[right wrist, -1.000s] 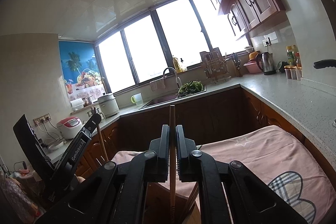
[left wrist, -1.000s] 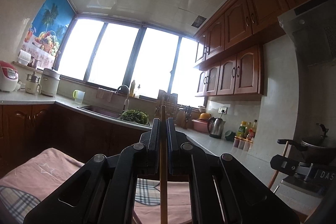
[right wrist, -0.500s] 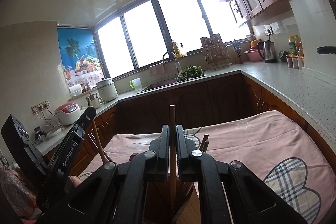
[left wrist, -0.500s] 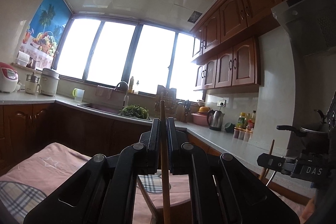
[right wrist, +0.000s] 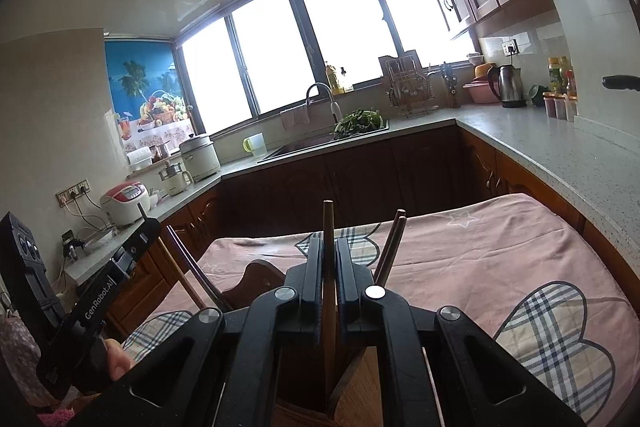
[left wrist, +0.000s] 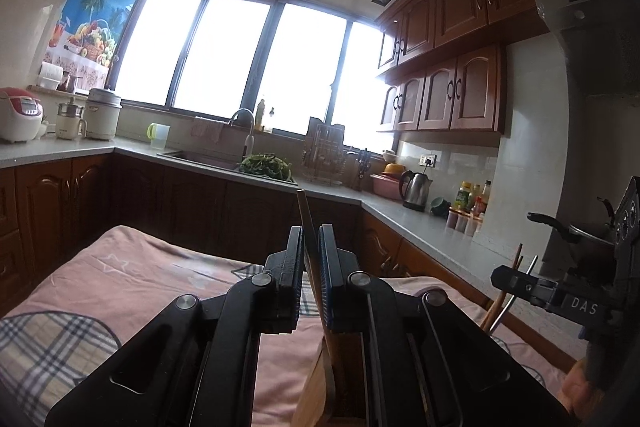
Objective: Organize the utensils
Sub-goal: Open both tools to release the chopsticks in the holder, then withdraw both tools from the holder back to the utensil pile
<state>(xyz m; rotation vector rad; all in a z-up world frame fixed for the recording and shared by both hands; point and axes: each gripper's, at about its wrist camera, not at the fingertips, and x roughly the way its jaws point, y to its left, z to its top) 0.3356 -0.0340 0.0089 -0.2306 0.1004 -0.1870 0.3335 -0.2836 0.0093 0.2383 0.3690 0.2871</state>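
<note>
My left gripper is shut on a light wooden chopstick that stands nearly upright, its lower end in a wooden holder beneath the jaws. My right gripper is shut on a darker wooden chopstick, also upright over the same holder. A pair of dark chopsticks leans in the holder just right of the right gripper. In the right wrist view the left gripper shows at the left. In the left wrist view the right gripper shows at the right.
The holder stands on a table under a pink cloth with plaid patches. Wooden cabinets and a grey counter run around it, with a sink, kettle and rice cooker. A hand holds the left gripper.
Both grippers have sunk with their chopsticks still held. The wooden holder and the leaning chopsticks have come into view below them, and more of the table shows.
</note>
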